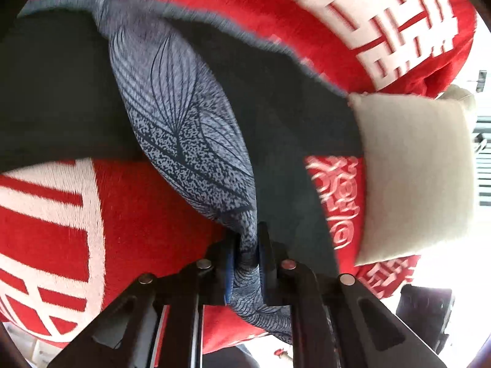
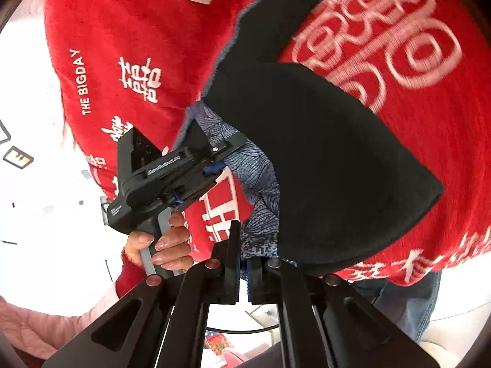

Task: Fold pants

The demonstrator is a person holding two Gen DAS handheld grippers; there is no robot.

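1. Left wrist view looks along its fingers, very close to the dark blue-lined pants (image 1: 190, 141) and red white-lettered fabric (image 1: 147, 208).
2. Right wrist view faces likewise; both share these, with the left gripper (image 2: 214, 156) at 9 o'clock.

pants (image 1: 190, 128) far edge motion-blurred, sweater (image 2: 377, 46) print smeared

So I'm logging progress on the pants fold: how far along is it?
Early. Done: both grippers have gripped the pants. The left gripper is shut on the patterned fabric, and the right gripper pinches it too. In hand: the garment hangs lifted above the red blanket, bunched, not flat. Left: no neat fold shows yet; it must be laid and folded.
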